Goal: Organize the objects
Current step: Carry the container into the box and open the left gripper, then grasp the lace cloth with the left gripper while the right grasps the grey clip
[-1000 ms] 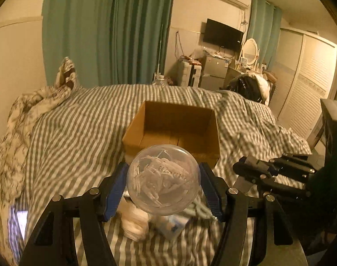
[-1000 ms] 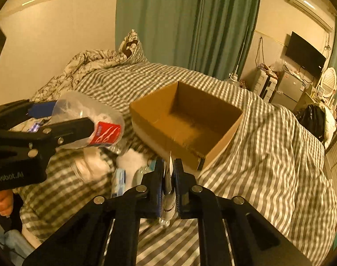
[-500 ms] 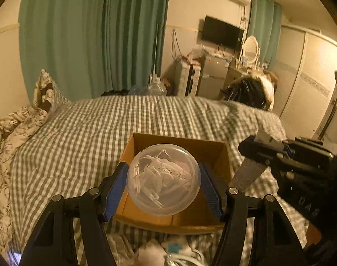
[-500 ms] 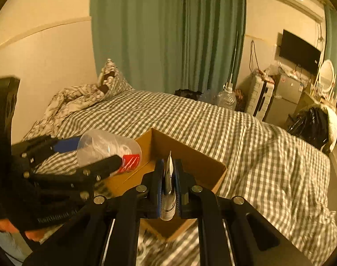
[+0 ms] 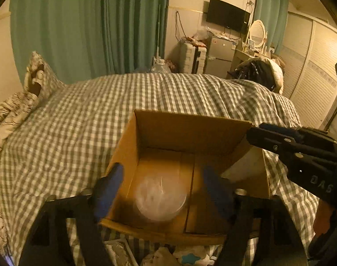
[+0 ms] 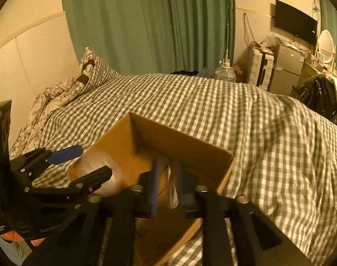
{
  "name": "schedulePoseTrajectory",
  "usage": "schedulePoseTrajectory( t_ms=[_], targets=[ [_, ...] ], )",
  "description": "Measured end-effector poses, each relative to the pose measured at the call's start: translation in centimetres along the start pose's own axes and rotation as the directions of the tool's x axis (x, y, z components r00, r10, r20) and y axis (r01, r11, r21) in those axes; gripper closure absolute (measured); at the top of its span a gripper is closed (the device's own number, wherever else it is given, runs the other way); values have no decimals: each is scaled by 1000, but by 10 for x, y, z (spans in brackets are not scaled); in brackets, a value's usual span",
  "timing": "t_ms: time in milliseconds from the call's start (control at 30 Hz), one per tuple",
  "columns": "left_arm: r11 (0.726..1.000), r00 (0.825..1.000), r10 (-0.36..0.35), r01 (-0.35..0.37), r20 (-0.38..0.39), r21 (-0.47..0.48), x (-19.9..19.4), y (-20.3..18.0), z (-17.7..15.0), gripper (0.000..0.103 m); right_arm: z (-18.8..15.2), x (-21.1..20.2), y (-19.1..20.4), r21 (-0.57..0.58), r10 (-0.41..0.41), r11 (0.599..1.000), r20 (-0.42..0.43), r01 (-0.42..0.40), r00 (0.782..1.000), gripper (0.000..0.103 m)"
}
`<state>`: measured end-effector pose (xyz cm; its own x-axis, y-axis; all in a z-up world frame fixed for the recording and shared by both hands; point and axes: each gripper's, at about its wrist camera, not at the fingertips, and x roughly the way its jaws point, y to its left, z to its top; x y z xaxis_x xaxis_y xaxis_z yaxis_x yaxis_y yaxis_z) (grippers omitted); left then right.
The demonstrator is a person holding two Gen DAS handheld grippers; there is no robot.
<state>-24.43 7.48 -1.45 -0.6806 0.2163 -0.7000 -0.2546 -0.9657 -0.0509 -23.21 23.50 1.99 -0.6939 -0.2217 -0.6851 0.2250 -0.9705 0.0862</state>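
While both tongs open | container (image 5: 160, 196) and tube (image 6: 172, 188) free inside box rim (image 5: 190, 116)

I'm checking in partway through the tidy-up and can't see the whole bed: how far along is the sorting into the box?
Early. The cardboard box holds nothing else yet. In hand: both tools are over it with jaws opening; the clear round container is leaving the left tool, and a white tube sits loose between the right tool's pads. Left: a small pile of items lies on the bed below the box.
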Motion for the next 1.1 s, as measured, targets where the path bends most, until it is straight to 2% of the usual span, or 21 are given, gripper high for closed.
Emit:
schedulePoseTrajectory(
  t_ms=[33,67,333,400,600,767,967,1100],
  targets=[
    [1000,1000,11,-11,14,2,-6,0,1,11,0,-8,-1,6,-5,1000,18,5,1000,56],
    [1000,999,21,-21,30,5,-13,-2,1,11,1,-16,-1,10,-5,1000,35,5,999,54],
    [996,995,77,-74,67,-49,-69,10,-5,9,-5,-84,15,-28,-26,999,113,29,993,45],
    [993,992,105,-101,74,-66,-84,15,-12,4,-11,-100,18,-33,-29,999,126,34,992,40],
    [982,983,168,-161,71,-96,-108,23,-47,3,-46,-123,31,-53,-19,998,117,25,993,35],
    [967,972,235,-233,7,-100,-99,29,-92,3,-84,-109,46,-70,5,998,55,-2,998,32],
    [963,968,238,-245,-75,-113,-74,31,-142,3,-132,-68,60,-77,13,997,-55,-17,998,31],
    [965,965,238,-248,-109,-91,-59,26,-164,3,-159,-38,66,-70,33,997,-133,-42,991,31]
  ],
)
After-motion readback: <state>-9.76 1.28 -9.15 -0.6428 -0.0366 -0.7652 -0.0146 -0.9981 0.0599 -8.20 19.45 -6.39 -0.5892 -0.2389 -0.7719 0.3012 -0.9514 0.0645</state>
